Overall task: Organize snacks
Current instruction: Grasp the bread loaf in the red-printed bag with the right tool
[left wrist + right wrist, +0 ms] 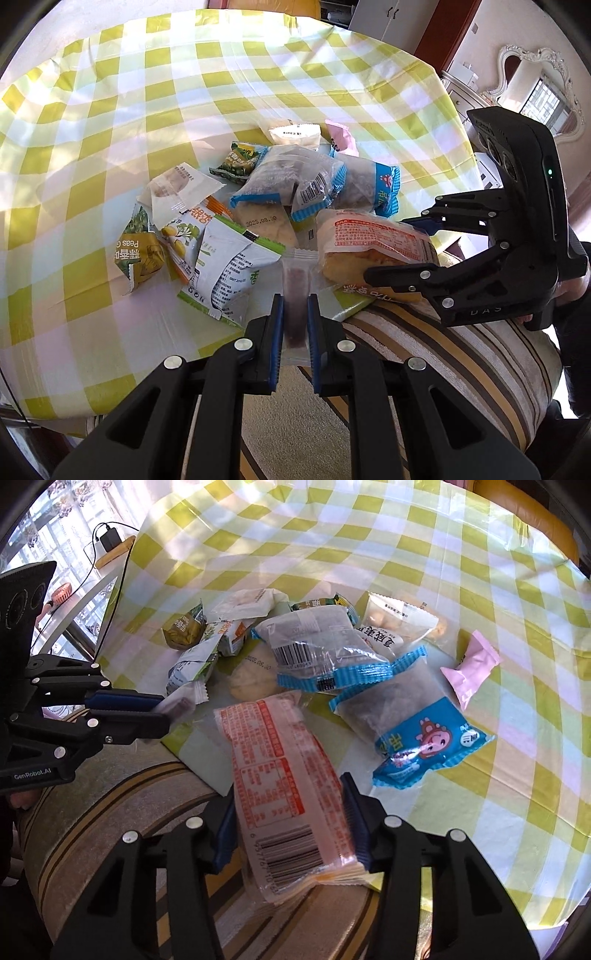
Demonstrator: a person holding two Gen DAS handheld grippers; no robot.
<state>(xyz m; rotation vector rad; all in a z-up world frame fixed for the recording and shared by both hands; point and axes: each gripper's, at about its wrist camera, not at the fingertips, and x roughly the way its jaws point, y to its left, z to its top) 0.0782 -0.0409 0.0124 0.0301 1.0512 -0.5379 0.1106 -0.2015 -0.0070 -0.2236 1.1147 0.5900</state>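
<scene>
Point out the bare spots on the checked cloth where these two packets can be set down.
Bare tablecloth lies beyond the pile and right of the pink packet; also left of the green pea packet. The middle is crowded with overlapping wrappers around the blue-edged packets.

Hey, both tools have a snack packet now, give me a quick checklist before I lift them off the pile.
1. Left tool shut on the clear packet with the dark bar: ok.
2. Right tool shut on the orange-printed packet: ok, held across its width.
3. Orange-printed packet free of neighbours: cannot tell; its far end lies close to the blue-edged packets.
4. Clear packet free of the green-and-white packet: cannot tell; they look to overlap.
5. Tools apart from each other: ok.
6. Place to put the packets: cannot tell; no bin or tray shows on the checked tablecloth.
</scene>
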